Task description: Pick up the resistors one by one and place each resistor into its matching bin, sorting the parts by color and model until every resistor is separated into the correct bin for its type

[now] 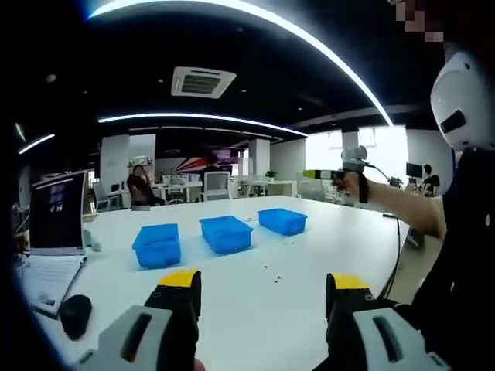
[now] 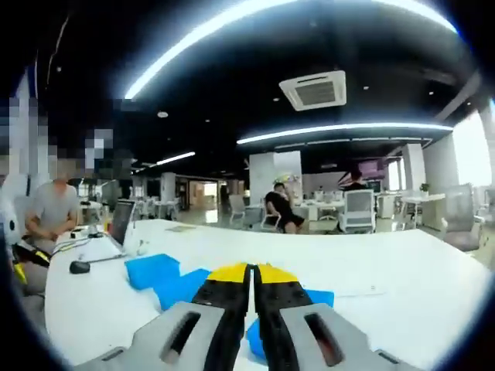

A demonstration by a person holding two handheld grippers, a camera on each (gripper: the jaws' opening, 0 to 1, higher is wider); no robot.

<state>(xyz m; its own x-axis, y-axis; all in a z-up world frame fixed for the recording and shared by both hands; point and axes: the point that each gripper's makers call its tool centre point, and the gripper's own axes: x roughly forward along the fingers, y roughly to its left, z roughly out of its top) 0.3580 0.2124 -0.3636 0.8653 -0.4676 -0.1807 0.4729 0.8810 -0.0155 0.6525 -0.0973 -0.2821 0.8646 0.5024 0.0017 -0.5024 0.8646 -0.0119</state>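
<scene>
Nearest the lens in the left gripper view: left gripper [image 1: 264,290], yellow-tipped black jaws spread wide apart, nothing between them, poised over a white table [image 1: 232,309]. Beyond the jaws, a loose scatter of resistors [image 1: 280,270] as tiny dark specks on the tabletop, between the gripper and the bins; too small to tell their colour, model, markings or which way their long axes run. Farther back, three blue bins in a slanting row: left bin [image 1: 157,246], middle bin [image 1: 226,234], far bin [image 1: 282,221], each apart from its neighbour, contents not discernible. At the left edge, an open laptop [image 1: 56,212] with a dark screen, text on it illegible, papers [image 1: 48,280] lying in front of it and a black mouse [image 1: 75,315] nearer the camera. Held up at the right by the person's hand [image 1: 355,185], above the table's far side: right gripper [image 1: 311,174], seen small from the side.

In the right gripper view, right gripper [image 2: 252,270] with yellow tips pressed together, only a thin seam between them, holding nothing visible. Behind the jaws, blue bins [image 2: 152,272] partly hidden, on the same white table [image 2: 402,270]. At the left, a seated person [image 2: 50,212] beside another laptop [image 2: 121,222] and mouse [image 2: 79,267]. No brand names or labels readable anywhere.
</scene>
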